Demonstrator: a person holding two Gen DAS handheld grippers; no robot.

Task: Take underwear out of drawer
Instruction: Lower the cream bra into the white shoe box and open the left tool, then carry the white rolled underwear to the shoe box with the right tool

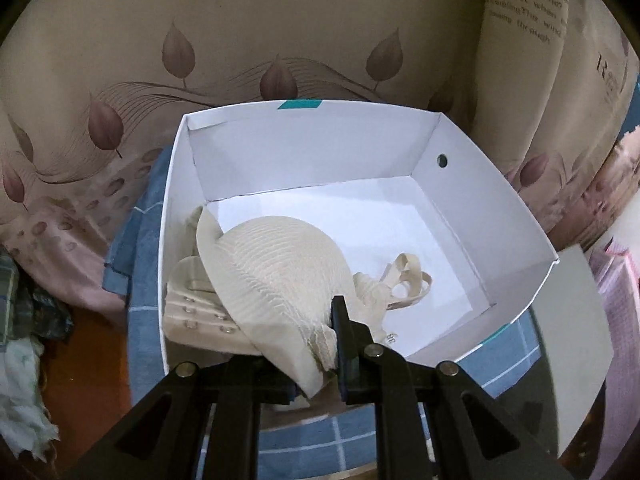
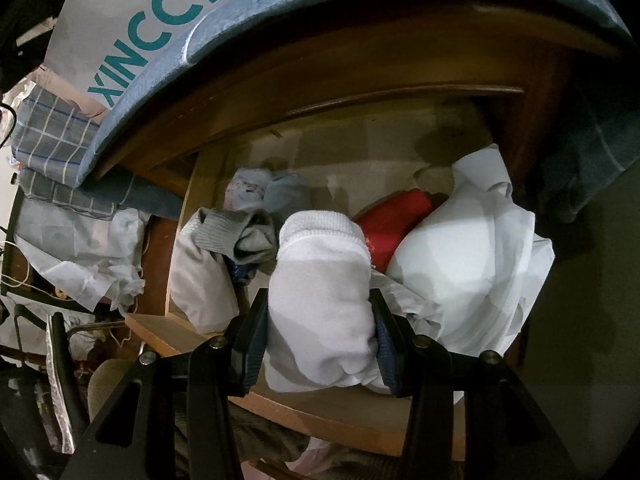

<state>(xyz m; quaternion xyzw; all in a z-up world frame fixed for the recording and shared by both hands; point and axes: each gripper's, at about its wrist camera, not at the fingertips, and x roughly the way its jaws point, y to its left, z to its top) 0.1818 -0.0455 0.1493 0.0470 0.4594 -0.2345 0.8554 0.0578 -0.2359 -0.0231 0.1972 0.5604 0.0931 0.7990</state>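
Note:
A cream ribbed bra (image 1: 276, 264) lies in a white cardboard box (image 1: 480, 200), its cup domed up and its straps trailing right. My left gripper (image 1: 320, 352) is shut on the cup's near edge, low over the box's front left part. The right wrist view looks into an open wooden drawer (image 2: 340, 416). My right gripper (image 2: 320, 316) is shut on a rolled white piece of underwear (image 2: 320, 264), its pads pressing both sides just above the drawer's front rim.
The drawer also holds a grey garment (image 2: 224, 236), a red item (image 2: 392, 220), a white plastic bag (image 2: 480, 256) and a blue-grey roll (image 2: 286, 196). The box sits on a blue checked cloth (image 1: 144, 320) before a leaf-patterned fabric (image 1: 240, 40). Crumpled cloth and paper (image 2: 84, 252) lie left of the drawer.

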